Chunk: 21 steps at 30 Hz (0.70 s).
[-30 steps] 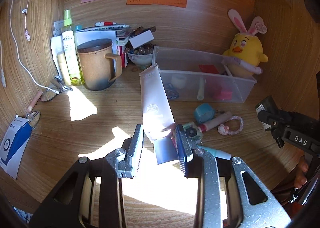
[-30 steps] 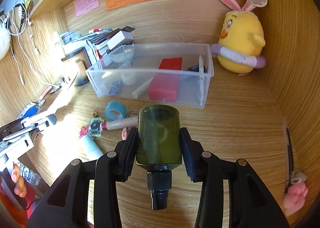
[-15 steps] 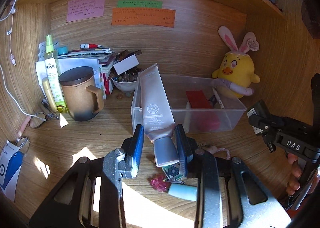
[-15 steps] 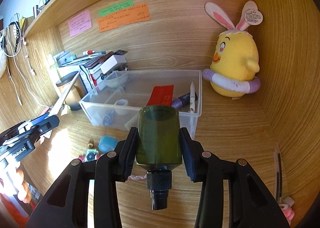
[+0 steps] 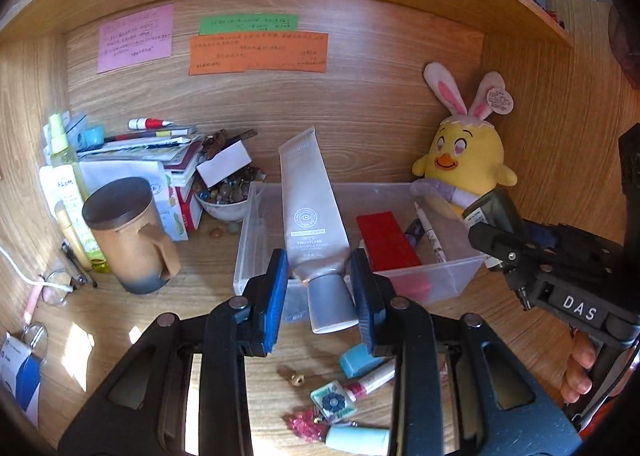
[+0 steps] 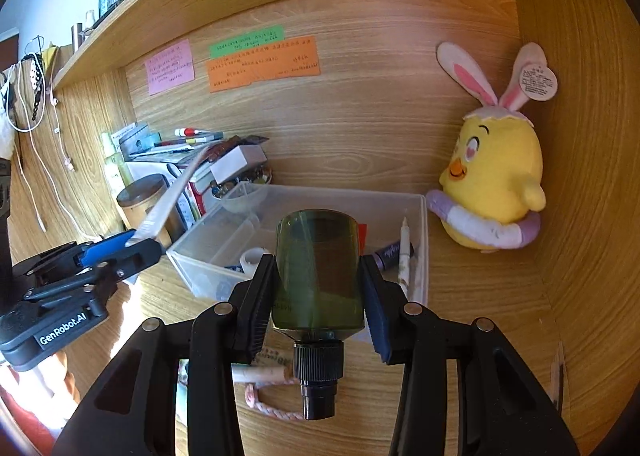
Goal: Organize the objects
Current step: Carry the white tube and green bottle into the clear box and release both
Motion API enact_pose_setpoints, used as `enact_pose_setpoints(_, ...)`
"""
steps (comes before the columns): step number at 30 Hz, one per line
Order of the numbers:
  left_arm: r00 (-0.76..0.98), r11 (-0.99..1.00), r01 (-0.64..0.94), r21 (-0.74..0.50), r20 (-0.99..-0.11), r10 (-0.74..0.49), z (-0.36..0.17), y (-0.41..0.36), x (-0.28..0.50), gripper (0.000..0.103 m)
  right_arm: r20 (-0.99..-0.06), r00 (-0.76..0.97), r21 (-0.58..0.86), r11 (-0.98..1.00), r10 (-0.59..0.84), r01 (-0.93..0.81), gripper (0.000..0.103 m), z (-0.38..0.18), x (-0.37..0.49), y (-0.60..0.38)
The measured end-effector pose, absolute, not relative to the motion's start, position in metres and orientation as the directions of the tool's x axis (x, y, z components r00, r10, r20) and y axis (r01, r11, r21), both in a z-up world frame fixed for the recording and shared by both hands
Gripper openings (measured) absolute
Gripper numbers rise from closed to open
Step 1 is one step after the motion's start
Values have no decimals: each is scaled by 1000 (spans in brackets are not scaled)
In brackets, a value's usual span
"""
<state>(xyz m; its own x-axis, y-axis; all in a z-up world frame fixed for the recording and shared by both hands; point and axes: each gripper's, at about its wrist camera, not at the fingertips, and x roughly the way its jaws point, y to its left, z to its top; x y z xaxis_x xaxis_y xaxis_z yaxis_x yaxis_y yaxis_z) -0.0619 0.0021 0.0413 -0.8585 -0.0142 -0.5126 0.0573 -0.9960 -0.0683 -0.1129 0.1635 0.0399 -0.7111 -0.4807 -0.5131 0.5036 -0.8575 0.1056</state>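
1. cables point(image 6: 38, 159) hang down the far left wall; their upper ends run out of the right wrist view.
2. mug point(image 5: 128, 232) with a dark lid stands left of the clear bin point(image 5: 460, 268); bottles behind it are partly covered, labels unreadable.
3. left gripper point(image 5: 320, 288) pinches a silver tube point(image 5: 312, 215) near its grey cap, pads pressed on both sides, tube raised in front of the bin's left part and hiding it.
4. sticky notes point(image 5: 256, 51) on the back panel carry writing too small to read.
5. bin contents are only partly clear: a red box point(image 5: 386, 240) and a pen point(image 5: 430, 234) show; the rest blurs through the plastic.
6. right gripper point(image 6: 318, 296) is clamped on a dark green bottle point(image 6: 318, 268), cap toward the camera, held above the desk point(image 6: 480, 296) before the bin, blocking its middle.
7. plush chick point(image 6: 496, 179) sits right of the bin against the corner.
8. small items point(image 5: 332, 402) on the desk below the left gripper are half hidden by its frame.
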Motion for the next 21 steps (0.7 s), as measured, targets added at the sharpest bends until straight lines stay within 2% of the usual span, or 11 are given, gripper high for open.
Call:
enact_pose_setpoints(15, -811, -996, -25, -87, -581, 71, 37, 6, -117, 32, -535, -731, 41, -877, -425, 480, 38, 49, -166, 145)
enact_pose_setpoints(21, -772, -995, -42, -88, -630, 88, 28, 9, -143, 32, -582, -709, 50, -887, -399, 458, 38, 32, -190, 143)
